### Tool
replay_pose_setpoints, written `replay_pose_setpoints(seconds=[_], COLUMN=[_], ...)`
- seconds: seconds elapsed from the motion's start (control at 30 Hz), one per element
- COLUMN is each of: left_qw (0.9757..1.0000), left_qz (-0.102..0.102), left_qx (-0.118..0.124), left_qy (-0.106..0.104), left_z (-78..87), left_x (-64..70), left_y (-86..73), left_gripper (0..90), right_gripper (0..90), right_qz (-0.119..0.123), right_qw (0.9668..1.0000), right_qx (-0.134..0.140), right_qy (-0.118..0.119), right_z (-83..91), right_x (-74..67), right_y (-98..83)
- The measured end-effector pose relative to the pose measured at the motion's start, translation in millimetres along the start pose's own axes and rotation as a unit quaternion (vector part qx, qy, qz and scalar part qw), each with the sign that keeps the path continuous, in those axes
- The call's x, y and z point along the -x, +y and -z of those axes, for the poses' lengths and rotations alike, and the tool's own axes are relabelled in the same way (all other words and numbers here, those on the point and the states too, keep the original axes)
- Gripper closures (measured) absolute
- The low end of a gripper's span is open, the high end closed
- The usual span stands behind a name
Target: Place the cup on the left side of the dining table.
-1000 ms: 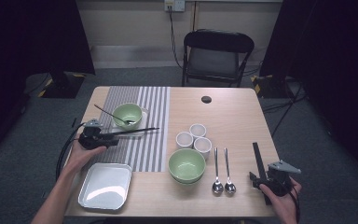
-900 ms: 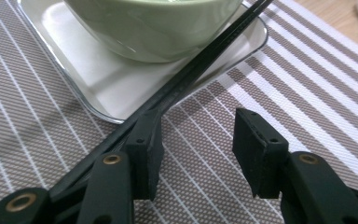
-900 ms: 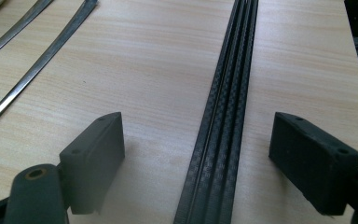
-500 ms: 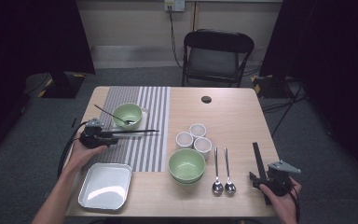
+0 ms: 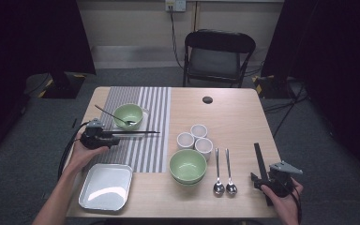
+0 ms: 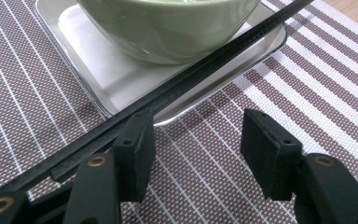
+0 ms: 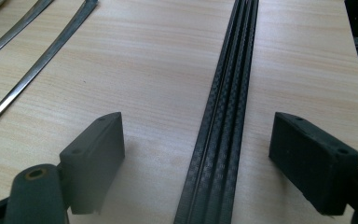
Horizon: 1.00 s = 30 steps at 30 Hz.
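Chopsticks (image 5: 133, 132) are lying across the striped placemat (image 5: 143, 117), just in front of the small tray (image 5: 143, 123) that is carrying the green bowl (image 5: 128, 115), and a spoon (image 5: 110, 115) is leaning inside that bowl. Taking the placemat as the landmark, the left gripper (image 5: 104, 137) is resting at its left edge, with its fingers (image 6: 133, 154) having just been opening: in the left gripper view the chopsticks (image 6: 168, 93) are running beside the left finger, no longer pressed between the two, with only bare mat in the gap. An empty metal tray (image 5: 106, 186) is sitting in front of the placemat. Right of the placemat, a second green bowl (image 5: 188, 165), three small white cups (image 5: 194, 138) and two spoons (image 5: 224, 173) are standing on the bare table (image 5: 234, 112). Farthest right of the placemat, near the table edge, the right gripper (image 5: 262, 176) is resting with its fingers (image 7: 95, 156) spread wide; a second pair of chopsticks (image 7: 223, 116) is lying on the wood between them, touching neither one.
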<state>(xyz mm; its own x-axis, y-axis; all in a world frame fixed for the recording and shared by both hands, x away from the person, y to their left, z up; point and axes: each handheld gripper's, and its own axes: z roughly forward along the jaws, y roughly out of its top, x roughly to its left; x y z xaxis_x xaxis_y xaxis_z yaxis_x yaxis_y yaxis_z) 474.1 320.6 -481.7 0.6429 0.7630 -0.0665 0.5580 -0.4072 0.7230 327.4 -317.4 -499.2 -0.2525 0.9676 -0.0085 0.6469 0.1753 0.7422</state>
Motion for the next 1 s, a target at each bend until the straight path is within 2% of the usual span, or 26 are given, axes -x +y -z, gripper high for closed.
replay_pose_setpoints(seconds=[0.37, 0.4, 0.5, 0.57, 0.63, 0.73, 0.8, 0.83, 0.87, 0.9, 0.97, 1.0], left_qw=[0.9999, 0.9999, 0.9999, 0.9997, 0.9993, 0.9989, 0.9984, 0.9984, 0.9978, 0.9971, 0.9965, 0.9961], left_qz=[0.003, 0.006, -0.004, -0.004, 0.002, 0.005, 0.021, 0.021, 0.039, 0.053, 0.062, 0.062], left_qx=[-0.007, -0.003, 0.01, 0.023, 0.034, 0.045, 0.051, 0.051, 0.048, 0.05, 0.052, 0.051], left_qy=[-0.007, -0.009, -0.011, -0.004, -0.012, -0.006, 0.009, 0.009, 0.023, 0.024, 0.023, 0.035], left_z=[2.8, 5.0, 14.4, 22.2, 28.3, 35.4, 38.4, 38.4, 41.4, 42.2, 43.4, 44.0], left_x=[-1.3, -0.3, 0.9, -1.2, -4.8, -8.7, -13.6, -13.6, -20.5, -23.4, -28.1, -29.2], left_y=[-2.9, -2.8, -1.1, -0.5, -1.6, -3.0, -4.9, -4.9, -8.5, -10.5, -14.4, -16.5], left_gripper=[42.9, 42.6, 41.5, 39.5, 37.1, 28.2, 20.4, 16.7, 16.0, 15.9, 16.0, 16.6], right_gripper=[17.3, 17.4, 17.4, 17.4, 17.4, 17.4, 17.4, 17.4, 17.4, 17.4, 17.5, 17.5], right_qz=[0.0, 0.0, -0.001, -0.001, -0.001, -0.001, -0.001, -0.001, -0.001, -0.001, -0.001, -0.001], right_qw=[1.0, 1.0, 1.0, 1.0, 1.0, 1.0, 1.0, 1.0, 1.0, 1.0, 1.0, 1.0], right_qx=[0.0, 0.0, 0.0, 0.0, 0.0, 0.0, 0.0, 0.0, 0.0, 0.0, 0.0, 0.0], right_qy=[0.001, 0.0, 0.0, 0.0, 0.0, 0.0, 0.0, 0.0, 0.0, 0.0, 0.0, 0.0], right_z=[0.1, 0.0, 0.0, 0.0, 0.0, 0.0, 0.0, 0.0, 0.0, 0.0, 0.0, 0.0], right_x=[0.1, 0.1, 0.1, 0.1, 0.1, 0.1, 0.1, 0.1, 0.1, 0.1, 0.2, 0.2], right_y=[0.0, 0.0, 0.0, 0.0, 0.0, 0.0, 0.0, 0.0, 0.0, 0.0, 0.0, 0.0])
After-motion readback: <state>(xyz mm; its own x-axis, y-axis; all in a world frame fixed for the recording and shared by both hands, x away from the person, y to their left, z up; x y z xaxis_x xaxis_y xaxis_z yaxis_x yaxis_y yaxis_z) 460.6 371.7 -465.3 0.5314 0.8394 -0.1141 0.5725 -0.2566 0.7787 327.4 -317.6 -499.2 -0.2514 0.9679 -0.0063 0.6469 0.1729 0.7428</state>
